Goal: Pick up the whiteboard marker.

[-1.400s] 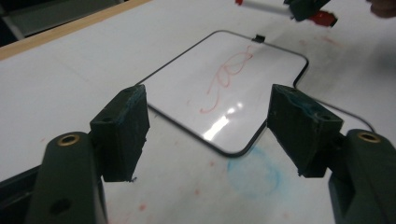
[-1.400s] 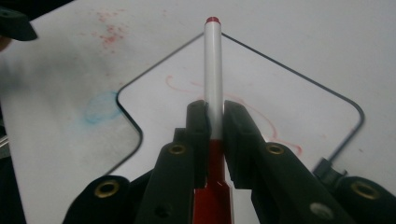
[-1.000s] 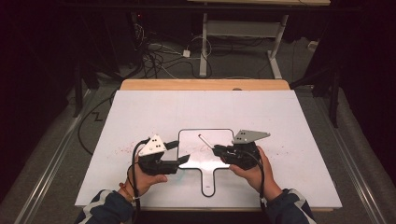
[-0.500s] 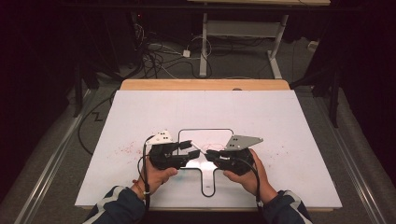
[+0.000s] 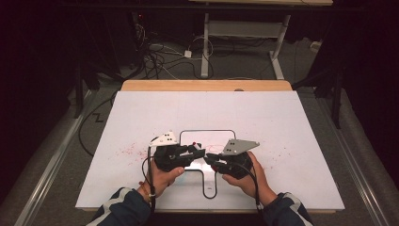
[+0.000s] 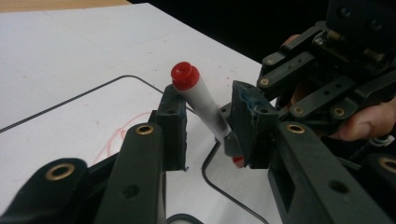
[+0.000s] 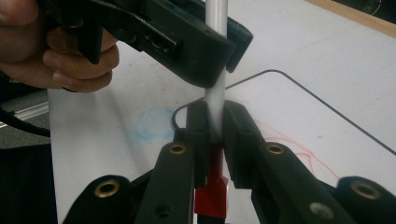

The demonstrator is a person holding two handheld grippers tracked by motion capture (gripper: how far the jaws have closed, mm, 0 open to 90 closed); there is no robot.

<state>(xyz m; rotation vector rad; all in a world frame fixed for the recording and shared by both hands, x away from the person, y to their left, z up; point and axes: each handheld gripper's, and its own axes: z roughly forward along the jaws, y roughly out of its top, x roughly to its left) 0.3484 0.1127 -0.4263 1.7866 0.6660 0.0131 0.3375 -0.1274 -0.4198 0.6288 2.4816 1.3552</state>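
Two grippers meet over the whiteboard point(image 5: 282, 122), high view: my left gripper point(image 5: 200, 151) & right gripper point(image 5: 210, 160). Left gripper view: jaws spread beside the marker point(image 6: 201, 100), light, stiff, slick. Right gripper view: jaws pinch marker at cap point(image 7: 211, 193), best hold; no legible writing.

1. We find no readable text, label, brand, number or sign in any of the views.
2. The red scribbles on the white board point(image 5: 282, 122) form no letters that we can make out.
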